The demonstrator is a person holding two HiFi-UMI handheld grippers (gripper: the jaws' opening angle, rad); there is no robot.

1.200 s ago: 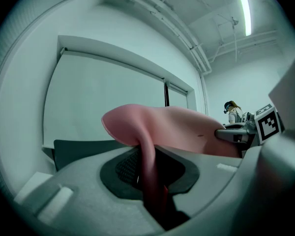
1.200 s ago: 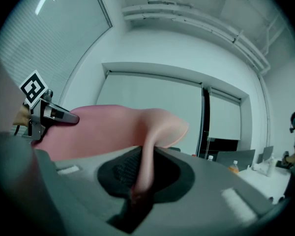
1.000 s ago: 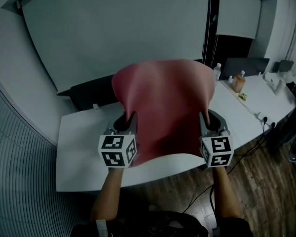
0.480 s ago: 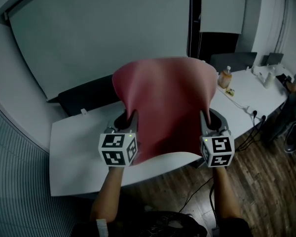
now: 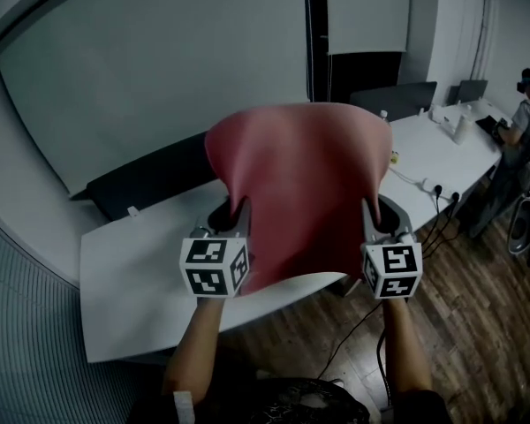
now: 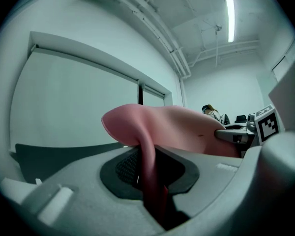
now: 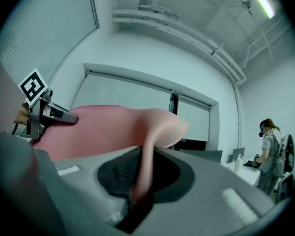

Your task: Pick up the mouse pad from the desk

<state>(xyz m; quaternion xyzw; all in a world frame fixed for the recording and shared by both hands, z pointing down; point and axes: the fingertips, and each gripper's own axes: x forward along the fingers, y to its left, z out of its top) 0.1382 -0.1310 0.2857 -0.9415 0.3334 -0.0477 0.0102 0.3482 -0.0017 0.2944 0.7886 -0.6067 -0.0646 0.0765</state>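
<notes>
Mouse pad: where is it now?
Head view, centre: mouse pad held up above the white desk, left edge clamped in the left gripper, right edge in the right gripper.

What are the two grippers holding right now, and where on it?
Both hold the pink mouse pad: left gripper pinches its left edge, right gripper its right edge.

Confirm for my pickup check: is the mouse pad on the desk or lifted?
Lifted: the left claw and right claw pinch the mouse pad above the desk.

An office, with long white desks (image 5: 141, 272), dark monitors (image 5: 396, 98) and roller blinds (image 5: 159, 69)
</notes>
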